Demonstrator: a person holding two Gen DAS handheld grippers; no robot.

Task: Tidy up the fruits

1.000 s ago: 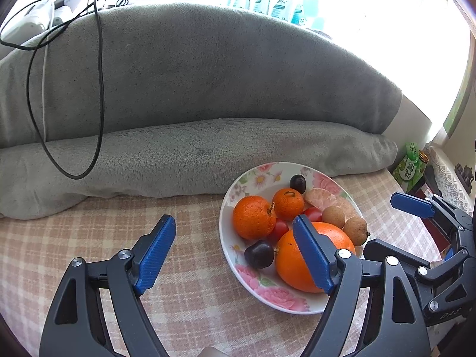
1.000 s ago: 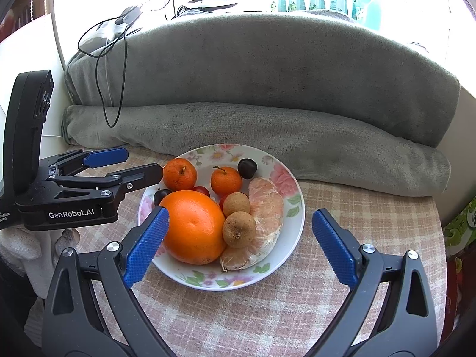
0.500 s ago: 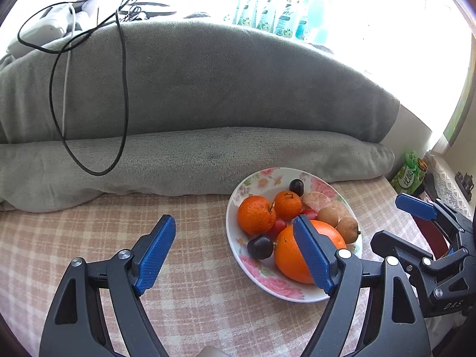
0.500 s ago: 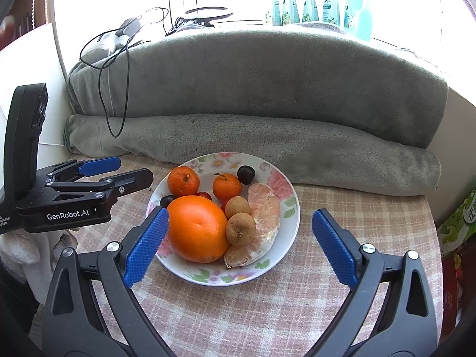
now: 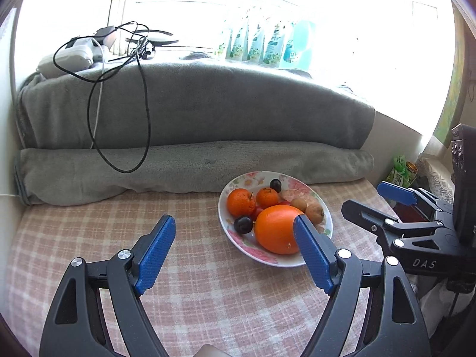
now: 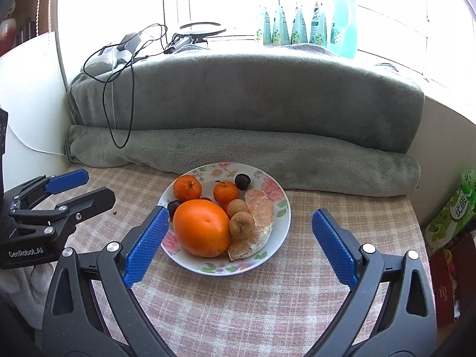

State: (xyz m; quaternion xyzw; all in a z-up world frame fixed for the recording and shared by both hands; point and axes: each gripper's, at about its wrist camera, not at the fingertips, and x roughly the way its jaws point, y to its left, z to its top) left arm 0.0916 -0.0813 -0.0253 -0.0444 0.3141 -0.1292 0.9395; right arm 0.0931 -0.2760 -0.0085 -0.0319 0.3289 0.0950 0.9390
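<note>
A thick grey fleece blanket lies folded along the back of the pink-and-cream checked tablecloth, with a thin black cable looping down its front. On the cloth, near the blanket's lower roll, sits a shallow white ceramic plate with a floral rim, holding all the fruit. The large round orange fills the plate's near side; a peeled pale citrus piece lies just right of it in the right wrist view, with two small brown round fruits touching between them. Behind are two small mandarins, a dark plum-like fruit at the far rim and another dark one (half hidden in the right view) beside the orange.

The left gripper, black with blue ribbed pads, is spread wide over bare cloth left of the plate, gripping nothing. The right gripper is likewise spread apart, empty, its pads flanking the plate's near edge without touching it
</note>
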